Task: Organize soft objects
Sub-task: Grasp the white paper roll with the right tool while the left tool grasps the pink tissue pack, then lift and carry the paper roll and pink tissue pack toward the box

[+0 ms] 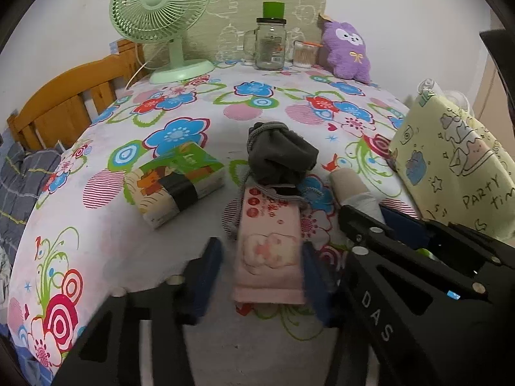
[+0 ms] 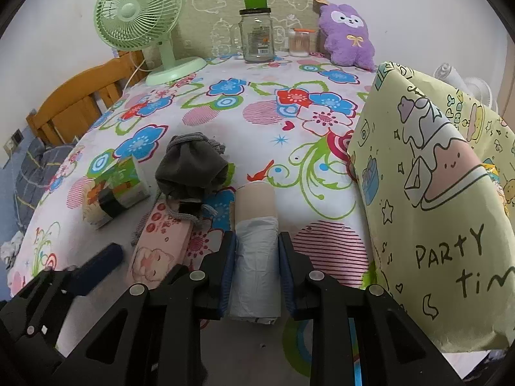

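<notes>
A surface under a flower-printed cloth (image 1: pixel 199 103) carries the lot. Near the front edge: a pink tissue pack (image 1: pixel 268 247) lying lengthwise, flanked by the blue pads of the left gripper (image 1: pixel 262 276); the right pad sits against the pack's edge, the left pad shows a gap and is blurred, so whether the jaws actually press the pack cannot be told. Just to its right lies a roll of white bags on a beige core (image 2: pixel 256 251), with the right gripper (image 2: pixel 257 276) closed on it, both pads pressing the white wrapped end. A dark grey drawstring pouch (image 1: pixel 280 157) rests on the far end of the tissue pack, its cord trailing over the pink wrapper. Left of these, apart from them, lies a green and white tissue pack (image 1: pixel 175 183) banded in black. A yellow "PARTY time" bag (image 2: pixel 434 209) stands at the right edge, near the roll. Along the back: a green desk fan (image 1: pixel 161 22), a glass jar (image 1: pixel 271 45) with a green cup on top, a small jar of cotton swabs (image 1: pixel 304 54), and a purple plush toy (image 1: pixel 347 51) leaning at the wall. A wooden bed frame (image 1: pixel 64 99) shows at the left.
</notes>
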{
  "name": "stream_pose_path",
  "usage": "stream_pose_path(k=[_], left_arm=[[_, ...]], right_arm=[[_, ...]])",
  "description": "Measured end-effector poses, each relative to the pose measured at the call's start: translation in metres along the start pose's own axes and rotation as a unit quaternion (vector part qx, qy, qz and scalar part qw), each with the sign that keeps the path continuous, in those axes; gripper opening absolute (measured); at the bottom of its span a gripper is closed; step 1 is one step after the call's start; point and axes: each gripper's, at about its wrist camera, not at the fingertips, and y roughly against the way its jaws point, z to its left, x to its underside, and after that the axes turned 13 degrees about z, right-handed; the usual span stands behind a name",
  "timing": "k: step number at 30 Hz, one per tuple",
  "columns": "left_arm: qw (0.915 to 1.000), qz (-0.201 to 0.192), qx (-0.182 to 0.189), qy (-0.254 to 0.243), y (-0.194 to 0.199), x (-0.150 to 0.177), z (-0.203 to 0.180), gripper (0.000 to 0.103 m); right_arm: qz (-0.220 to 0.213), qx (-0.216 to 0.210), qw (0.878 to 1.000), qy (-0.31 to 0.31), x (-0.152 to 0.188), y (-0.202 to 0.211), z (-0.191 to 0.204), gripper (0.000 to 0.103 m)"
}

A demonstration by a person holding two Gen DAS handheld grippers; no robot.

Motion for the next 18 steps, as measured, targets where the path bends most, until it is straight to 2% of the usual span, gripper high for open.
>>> stream_pose_path(k=[11, 18], left_arm=[[0.9999, 0.002, 0.01, 0.004, 0.007, 0.006, -0.001, 0.039], [0.9998, -0.015, 0.016, 0.004, 0.021, 0.009, -0.002, 0.039]], right_arm=[[0.001, -0.005, 1.0, 0.007, 0.006, 0.008, 0.003, 0.027], [-0.014, -0.012, 1.0, 0.012, 0.008, 0.022, 0.005, 0.027]])
